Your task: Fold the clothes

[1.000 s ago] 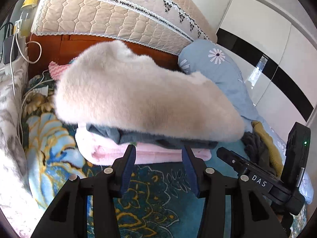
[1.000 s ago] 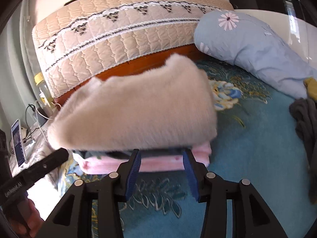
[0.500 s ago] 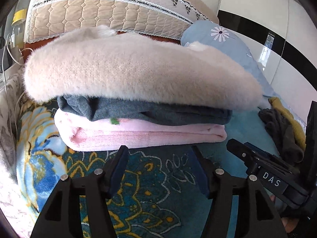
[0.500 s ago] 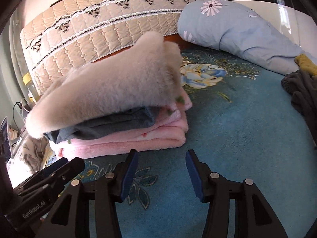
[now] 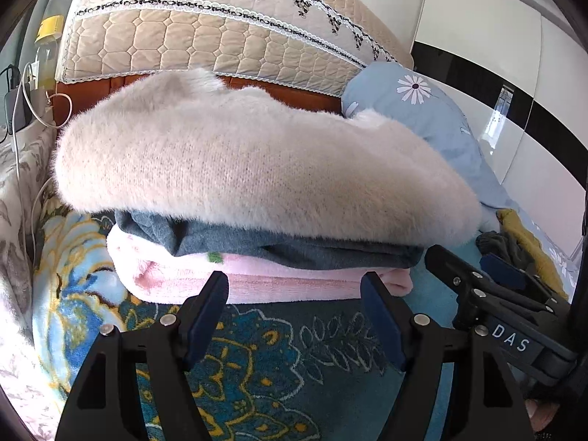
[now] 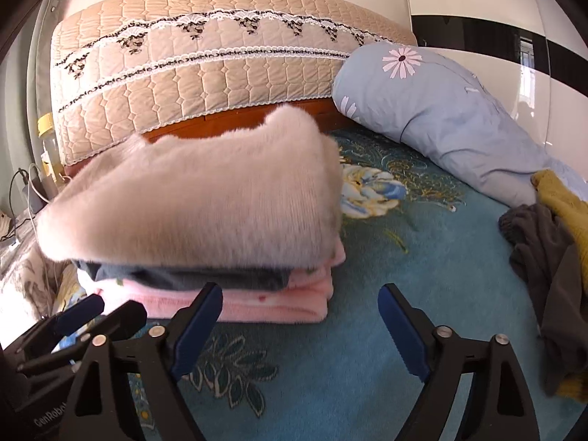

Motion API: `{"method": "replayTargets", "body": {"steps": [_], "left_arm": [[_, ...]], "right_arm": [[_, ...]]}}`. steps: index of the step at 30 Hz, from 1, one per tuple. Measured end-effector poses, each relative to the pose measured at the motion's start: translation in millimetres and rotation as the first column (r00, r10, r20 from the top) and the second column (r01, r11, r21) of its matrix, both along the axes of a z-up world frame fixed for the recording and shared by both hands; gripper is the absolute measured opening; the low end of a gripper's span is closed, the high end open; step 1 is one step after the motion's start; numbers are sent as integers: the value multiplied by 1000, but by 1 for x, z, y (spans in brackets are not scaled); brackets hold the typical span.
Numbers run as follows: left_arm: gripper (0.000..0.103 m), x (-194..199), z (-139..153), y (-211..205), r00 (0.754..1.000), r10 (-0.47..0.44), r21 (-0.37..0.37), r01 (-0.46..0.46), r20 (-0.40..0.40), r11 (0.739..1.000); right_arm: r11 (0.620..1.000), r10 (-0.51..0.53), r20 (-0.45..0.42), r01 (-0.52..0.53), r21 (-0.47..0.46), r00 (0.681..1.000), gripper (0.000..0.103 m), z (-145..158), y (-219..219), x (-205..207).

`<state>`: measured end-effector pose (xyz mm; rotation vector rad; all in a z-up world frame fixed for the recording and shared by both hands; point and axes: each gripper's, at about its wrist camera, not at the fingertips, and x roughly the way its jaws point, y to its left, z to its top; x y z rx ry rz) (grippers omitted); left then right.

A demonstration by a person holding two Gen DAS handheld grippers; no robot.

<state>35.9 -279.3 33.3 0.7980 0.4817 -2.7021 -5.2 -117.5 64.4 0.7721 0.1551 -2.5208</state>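
Note:
A folded stack lies on the teal floral bedspread [image 5: 279, 360]: a fluffy cream sweater [image 5: 257, 169] on top, a dark grey garment [image 5: 294, 246] under it, a pink fleece [image 5: 257, 283] at the bottom. The stack also shows in the right wrist view, with the sweater [image 6: 205, 202] on top and the pink fleece [image 6: 279, 305] below. My left gripper [image 5: 294, 286] is open and empty just in front of the pink fleece. My right gripper [image 6: 299, 301] is open and empty, off the stack's right front corner.
A quilted beige headboard [image 6: 205, 70] stands behind the stack. A blue daisy pillow [image 6: 441, 110] lies at the right. Unfolded dark grey [image 6: 551, 257] and mustard [image 6: 562, 198] clothes lie at the far right. Cables and a charger [image 5: 18, 110] sit at the left.
Both grippers have let go of the cream sweater, which now rests on the stack. They backed away toward me and the jaws opened wider, the right more so.

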Motion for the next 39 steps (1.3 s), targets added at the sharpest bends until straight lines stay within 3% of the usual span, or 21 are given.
{"method": "replayTargets", "body": {"steps": [5,8,13,21,25,39], "left_arm": [[75,0,-6,-3,1000,13,15,-13,3,1000],[75,-3,-11,2,999,34,-18,-34,30,999],[75,-10,-16,9,993,82,-77,-76,83,994],[78,-4,-16,-4,987,144,-32,-142,75,989],[83,-6,-17,-4,982,165,-40,-162,88,986],[83,-6,-20,-2,976,187,-47,-182,113,982]], "right_arm": [[1000,3,-25,-3,-16,1000,103,-14,6,-1],[999,27,59,-24,-46,998,103,-30,13,-9],[998,30,56,-27,-48,998,103,-31,12,-8],[998,34,46,-32,-49,998,103,-31,11,-6],[999,45,37,-44,-32,998,103,-32,7,-3],[998,56,41,-55,-10,998,103,-34,2,-2]]}}
